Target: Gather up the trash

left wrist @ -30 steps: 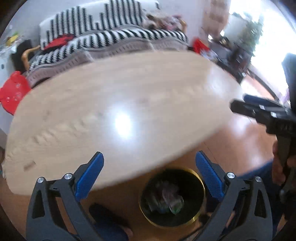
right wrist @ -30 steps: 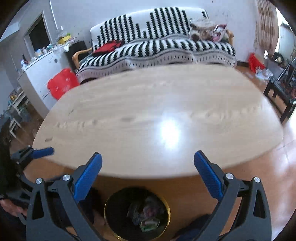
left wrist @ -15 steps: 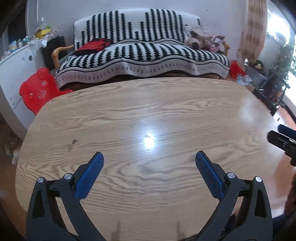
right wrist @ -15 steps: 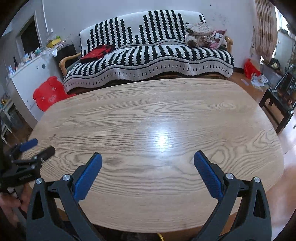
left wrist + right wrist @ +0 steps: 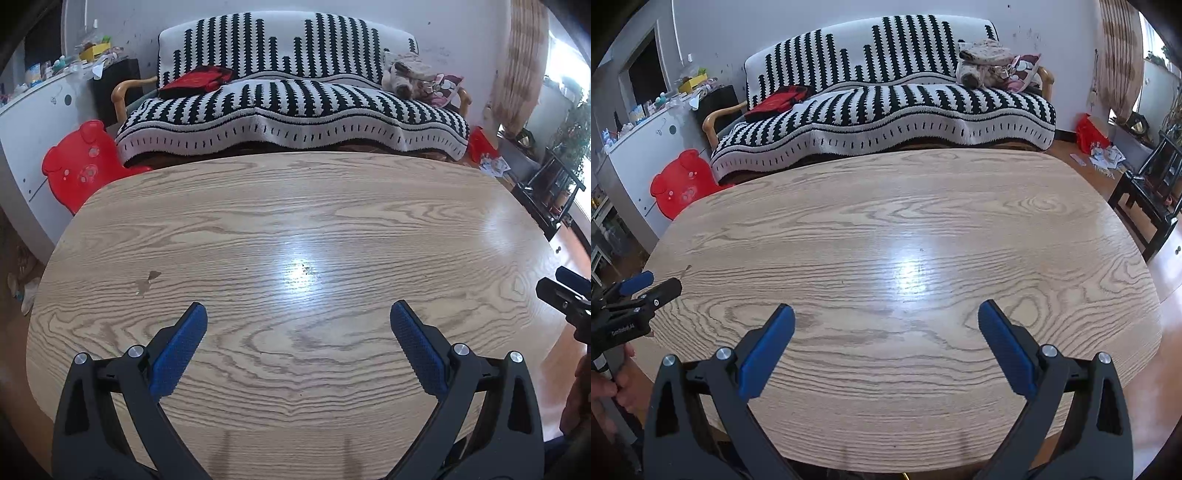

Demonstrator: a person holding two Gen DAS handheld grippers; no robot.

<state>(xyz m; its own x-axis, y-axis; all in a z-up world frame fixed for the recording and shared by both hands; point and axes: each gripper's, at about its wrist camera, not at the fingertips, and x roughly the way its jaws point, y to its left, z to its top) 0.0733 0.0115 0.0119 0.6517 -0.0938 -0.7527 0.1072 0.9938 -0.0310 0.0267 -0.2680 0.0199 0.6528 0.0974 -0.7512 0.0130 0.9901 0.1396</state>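
Both claws hovered over the near edge of the oval wooden counter (image 5: 295, 229), the left claw (image 5: 298, 325) and the right claw (image 5: 886, 325) each spread wide with nothing between the blue pads (image 5: 768, 350). No trash showed on the counter. Behind it stood a striped sofa (image 5: 886, 99) and a red bear-shaped stool (image 5: 79, 162).

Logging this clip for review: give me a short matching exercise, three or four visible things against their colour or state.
Things:
1. left gripper
2. bear-shaped stool
3. sofa cover
4. table

Descriptions:
A. black and white stripes
B. light wood grain
C. open, nothing held
D. red

Pairs: 1-C, 2-D, 3-A, 4-B
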